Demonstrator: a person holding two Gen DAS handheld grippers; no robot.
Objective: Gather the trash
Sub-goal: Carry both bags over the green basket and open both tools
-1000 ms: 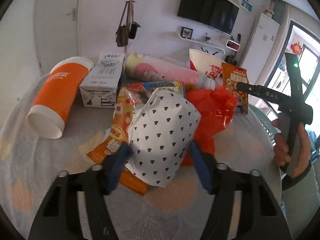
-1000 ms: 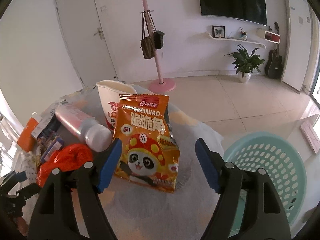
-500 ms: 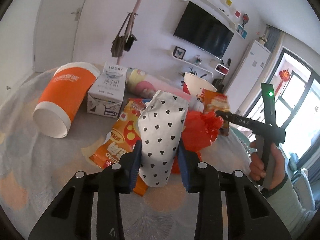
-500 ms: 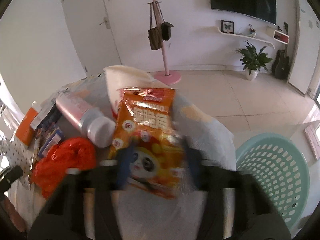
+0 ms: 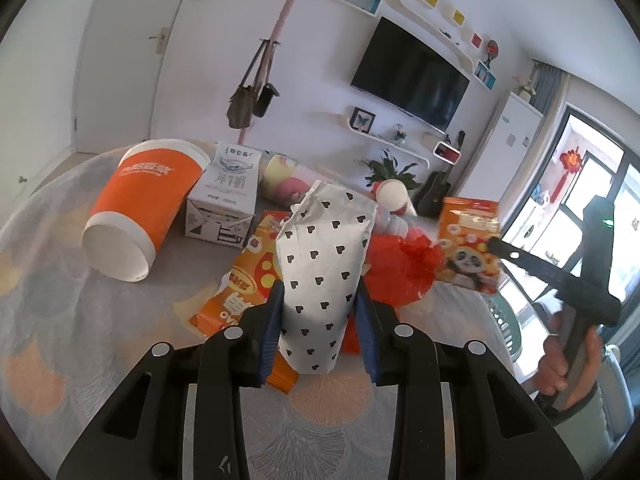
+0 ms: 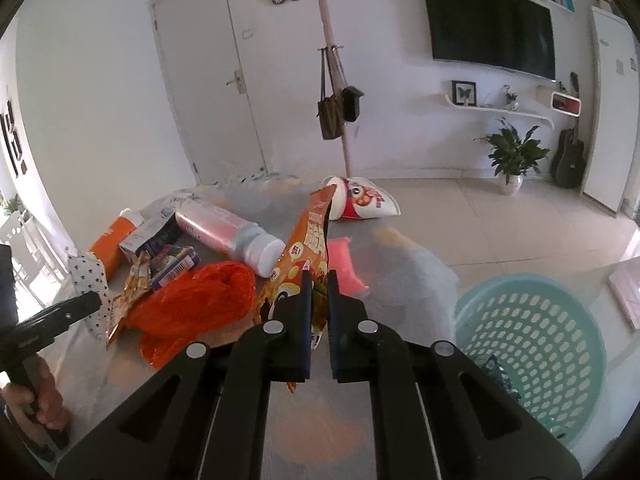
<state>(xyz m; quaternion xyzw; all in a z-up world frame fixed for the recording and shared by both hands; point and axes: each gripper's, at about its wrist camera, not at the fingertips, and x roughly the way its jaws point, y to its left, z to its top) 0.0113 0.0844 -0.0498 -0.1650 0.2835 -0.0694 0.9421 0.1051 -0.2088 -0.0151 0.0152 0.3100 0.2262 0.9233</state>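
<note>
Left gripper [image 5: 320,320] clamps heart-print paper bag [image 5: 324,264]; right gripper [image 6: 318,308] pinches panda snack packet [image 6: 310,248] edge-on. Thin grip may slip before mesh basket [image 6: 532,344].

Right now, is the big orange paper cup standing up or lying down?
Lying down. The big orange paper cup rests on its side on the table, open mouth facing the camera.

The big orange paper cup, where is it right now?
In the left wrist view the orange paper cup lies on its side at the table's left, open mouth toward the camera, right beside the white carton; the right wrist view shows it at the far left.
</note>
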